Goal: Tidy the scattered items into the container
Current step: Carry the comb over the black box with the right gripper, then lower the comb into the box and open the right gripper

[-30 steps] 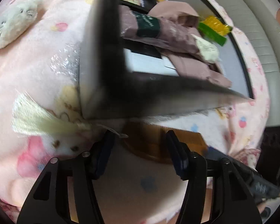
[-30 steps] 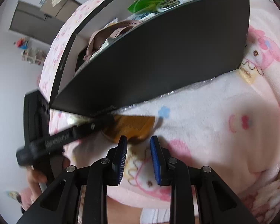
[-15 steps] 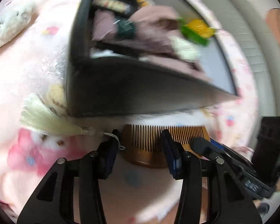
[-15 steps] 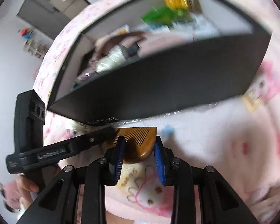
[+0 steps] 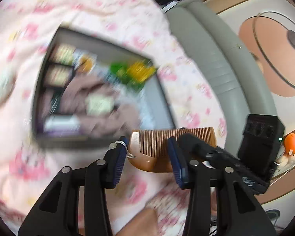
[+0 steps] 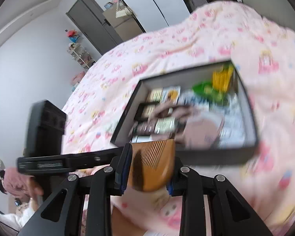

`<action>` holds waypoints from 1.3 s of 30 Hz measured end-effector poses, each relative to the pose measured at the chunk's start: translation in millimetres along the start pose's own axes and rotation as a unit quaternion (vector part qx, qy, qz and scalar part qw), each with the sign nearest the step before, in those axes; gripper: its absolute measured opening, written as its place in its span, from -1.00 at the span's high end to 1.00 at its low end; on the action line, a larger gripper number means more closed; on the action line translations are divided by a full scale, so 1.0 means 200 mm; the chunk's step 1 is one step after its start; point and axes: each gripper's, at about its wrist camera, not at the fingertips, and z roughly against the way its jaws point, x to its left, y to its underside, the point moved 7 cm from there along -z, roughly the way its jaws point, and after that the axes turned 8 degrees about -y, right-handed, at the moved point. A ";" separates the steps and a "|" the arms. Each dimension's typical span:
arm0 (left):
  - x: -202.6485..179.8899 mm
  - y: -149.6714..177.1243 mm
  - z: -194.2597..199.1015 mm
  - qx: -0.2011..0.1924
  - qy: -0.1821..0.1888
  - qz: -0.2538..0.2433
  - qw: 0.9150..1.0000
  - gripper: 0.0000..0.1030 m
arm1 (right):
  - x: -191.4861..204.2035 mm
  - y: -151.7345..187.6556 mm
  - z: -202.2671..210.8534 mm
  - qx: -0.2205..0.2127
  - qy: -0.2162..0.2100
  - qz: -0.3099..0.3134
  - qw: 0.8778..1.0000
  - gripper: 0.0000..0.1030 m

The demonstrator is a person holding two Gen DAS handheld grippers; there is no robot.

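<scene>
A brown wooden comb [image 5: 153,145] [image 6: 153,163] hangs in the air near the front wall of the black box [image 5: 59,139] [image 6: 216,155]. My left gripper [image 5: 146,147] is shut on it: the comb's left end and its white cord rest against the left pad, and the right pad crosses the teeth. My right gripper [image 6: 150,157] has the comb filling the gap between its pads, and its jaws are closing. In the left wrist view, one right-gripper finger [image 5: 196,147] lies on the comb's right end. The box holds a mauve cloth [image 5: 100,98], a green and yellow packet [image 6: 220,82] and small packs.
A pink cartoon-print blanket [image 5: 167,39] [image 6: 167,49] covers the bed under the box. A grey padded headboard [image 5: 216,59] curves behind it. A pale plush toy [image 5: 0,86] lies at the far left, blurred. A dark door [image 6: 94,19] and shelves [image 6: 78,49] stand across the room.
Both grippers have risen with the comb, which lay on the blanket against the box's front wall. The box is now seen from above. The comb's tassel is out of sight.
</scene>
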 end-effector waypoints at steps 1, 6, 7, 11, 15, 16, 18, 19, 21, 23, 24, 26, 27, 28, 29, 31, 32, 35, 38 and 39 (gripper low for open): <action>-0.02 -0.05 -0.04 0.005 0.006 0.006 1.000 0.08 | -0.02 -0.05 0.00 -0.004 0.005 0.003 1.000 0.56; -0.03 -0.27 -0.33 0.015 0.008 0.054 0.998 0.17 | -0.21 -0.20 -0.10 -0.003 0.036 -0.001 0.999 0.61; -0.01 -0.28 -0.38 0.020 0.008 0.062 0.998 0.17 | -0.26 -0.20 -0.13 0.000 0.037 -0.012 0.999 0.60; 0.04 -0.29 -0.56 0.043 -0.009 0.070 0.997 0.20 | -0.45 -0.12 -0.23 0.025 0.052 -0.051 0.997 0.58; 0.09 -0.26 -0.61 0.048 -0.093 0.040 0.994 0.30 | -0.48 -0.07 -0.37 0.079 0.084 -0.035 0.993 0.57; 0.09 -0.26 -0.60 0.042 -0.101 0.035 0.993 0.31 | -0.48 -0.07 -0.37 0.081 0.093 -0.027 0.992 0.57; 0.08 -0.25 -0.56 0.023 -0.138 0.023 0.990 0.31 | -0.48 -0.07 -0.35 0.075 0.105 -0.025 0.991 0.57; 0.07 -0.25 -0.53 0.015 -0.158 0.008 0.987 0.31 | -0.49 -0.08 -0.33 0.071 0.113 -0.029 0.991 0.57; 0.05 -0.24 -0.47 0.006 -0.178 -0.017 0.984 0.31 | -0.50 -0.10 -0.25 0.048 0.137 -0.037 0.989 0.57; 0.01 -0.25 -0.43 0.001 -0.176 -0.030 0.984 0.31 | -0.47 -0.13 -0.17 0.017 0.144 -0.030 0.989 0.56; 0.01 -0.25 -0.42 0.000 -0.172 -0.034 0.984 0.31 | -0.46 -0.14 -0.15 0.007 0.148 -0.023 0.989 0.51; -0.04 -0.26 -0.42 -0.001 -0.156 -0.043 0.987 0.31 | -0.45 -0.14 -0.14 0.004 0.153 -0.007 0.988 0.44; -0.06 -0.26 -0.44 0.003 -0.148 -0.047 0.988 0.31 | -0.45 -0.14 -0.15 0.006 0.156 -0.003 0.988 0.44; -0.09 -0.25 -0.46 0.010 -0.143 -0.051 0.988 0.31 | -0.46 -0.14 -0.15 0.005 0.162 -0.003 0.987 0.44; -0.12 -0.23 -0.50 0.018 -0.138 -0.058 0.989 0.31 | -0.48 -0.15 -0.14 -0.001 0.171 -0.005 0.985 0.44; -0.17 -0.20 -0.55 0.029 -0.131 -0.070 0.988 0.31 | -0.52 -0.17 -0.09 -0.020 0.176 -0.013 0.984 0.44; -0.19 -0.19 -0.57 0.035 -0.127 -0.075 0.988 0.31 | -0.54 -0.19 -0.05 -0.033 0.174 -0.023 0.984 0.44; -0.26 -0.14 -0.65 0.060 -0.102 -0.098 0.988 0.31 | -0.63 -0.21 0.06 -0.070 0.165 -0.070 0.981 0.44; -0.34 -0.08 -0.76 0.098 -0.083 -0.119 0.985 0.31 | -0.69 -0.20 0.07 -0.067 0.181 -0.086 0.977 0.44; -0.34 -0.07 -0.79 0.108 -0.093 -0.119 0.983 0.31 | -0.70 -0.20 0.06 -0.062 0.183 -0.087 0.977 0.44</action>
